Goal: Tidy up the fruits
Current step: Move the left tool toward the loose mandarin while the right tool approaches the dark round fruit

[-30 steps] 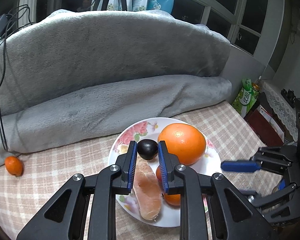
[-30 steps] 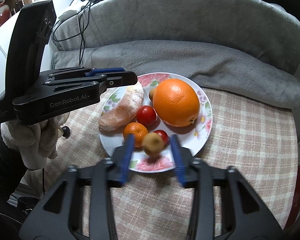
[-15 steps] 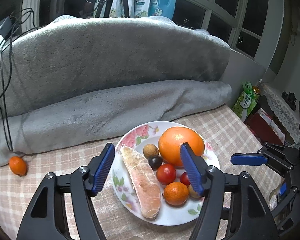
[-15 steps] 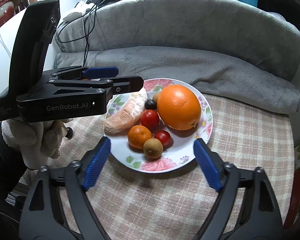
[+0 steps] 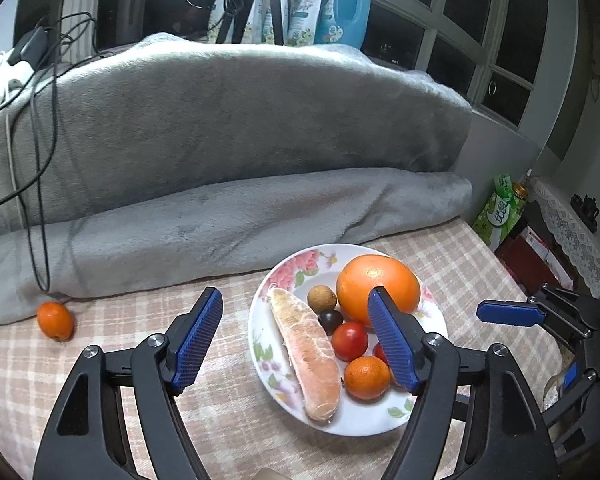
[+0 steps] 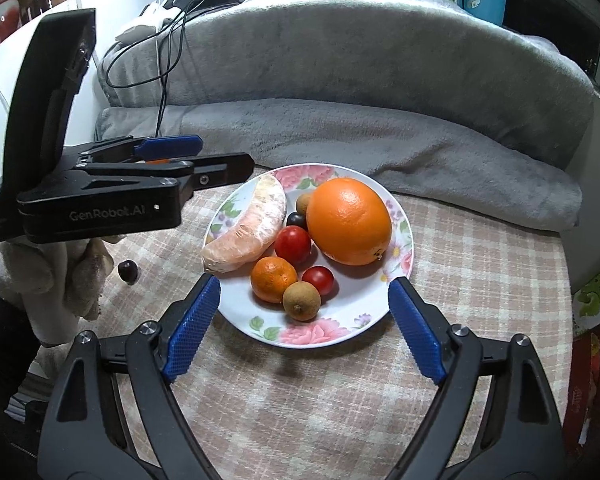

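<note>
Since both drops look done: here's how things stand, biggest to smallest.

Worktop [image 6: 480,264]: checked cloth, with the floral plate [image 6: 340,334] sitting near the grey blanket [image 5: 220,120].

Left gripper [image 5: 296,340]: fingers spread wide and empty. A second ago they were pinched on a dark little fruit over the plate, so that's a release, and it has pulled back a bit since.

Right gripper [image 6: 304,330]: same story, fingers wide apart with nothing in them; a second ago they were closed around the brown round fruit.

Big orange [image 6: 349,221]: on the far right side of the plate, hasn't budged.

Peeled pomelo-looking wedge [image 6: 248,232]: lies along the plate's left side.

Small stuff on the plate: mandarin [image 6: 273,279], two red tomatoes, the brown fruit [image 6: 301,301] now resting at the near edge touching the mandarin, and the dark fruit [image 5: 331,322] tucked between wedge and orange.

Leftovers (my guess at what's next): a stray mandarin [image 5: 55,320] against the blanket's edge, well apart from the plate, and a dark cherry-like fruit [image 6: 127,271] on the cloth under the left gripper. So I'd call it mostly sorted, two to go.
</note>
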`<act>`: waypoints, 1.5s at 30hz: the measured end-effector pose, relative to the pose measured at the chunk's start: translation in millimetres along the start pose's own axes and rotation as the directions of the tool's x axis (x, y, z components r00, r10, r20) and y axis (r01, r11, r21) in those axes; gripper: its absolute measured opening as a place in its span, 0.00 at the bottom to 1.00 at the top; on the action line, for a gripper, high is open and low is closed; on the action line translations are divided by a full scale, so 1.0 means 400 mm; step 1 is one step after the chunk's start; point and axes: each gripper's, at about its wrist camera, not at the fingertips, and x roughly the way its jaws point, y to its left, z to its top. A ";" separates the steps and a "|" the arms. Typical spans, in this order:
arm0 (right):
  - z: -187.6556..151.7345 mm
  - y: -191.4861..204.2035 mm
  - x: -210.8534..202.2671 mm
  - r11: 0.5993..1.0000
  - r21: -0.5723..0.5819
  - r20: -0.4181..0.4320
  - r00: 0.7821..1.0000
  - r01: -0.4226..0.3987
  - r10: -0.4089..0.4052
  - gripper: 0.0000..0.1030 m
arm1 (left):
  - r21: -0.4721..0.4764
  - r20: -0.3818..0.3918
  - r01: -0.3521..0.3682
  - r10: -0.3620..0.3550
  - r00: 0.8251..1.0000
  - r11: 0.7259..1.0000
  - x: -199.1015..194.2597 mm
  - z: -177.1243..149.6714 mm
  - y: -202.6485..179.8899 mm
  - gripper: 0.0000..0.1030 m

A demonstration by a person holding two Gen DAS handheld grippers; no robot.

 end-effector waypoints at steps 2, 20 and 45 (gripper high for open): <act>0.002 0.006 -0.006 1.000 -0.005 0.007 1.000 0.009 -0.009 0.86 | -0.004 0.004 -0.004 0.004 1.000 1.000 -0.009 -0.001 0.005 0.73; 0.023 0.088 -0.031 0.999 -0.036 0.041 0.999 -0.008 0.010 0.86 | -0.040 0.036 -0.073 0.074 0.997 0.997 -0.107 -0.032 0.116 0.73; 0.036 0.275 -0.018 0.985 -0.161 0.052 0.996 -0.057 0.067 0.86 | -0.130 0.036 -0.201 0.207 0.978 0.971 -0.231 -0.142 0.314 0.73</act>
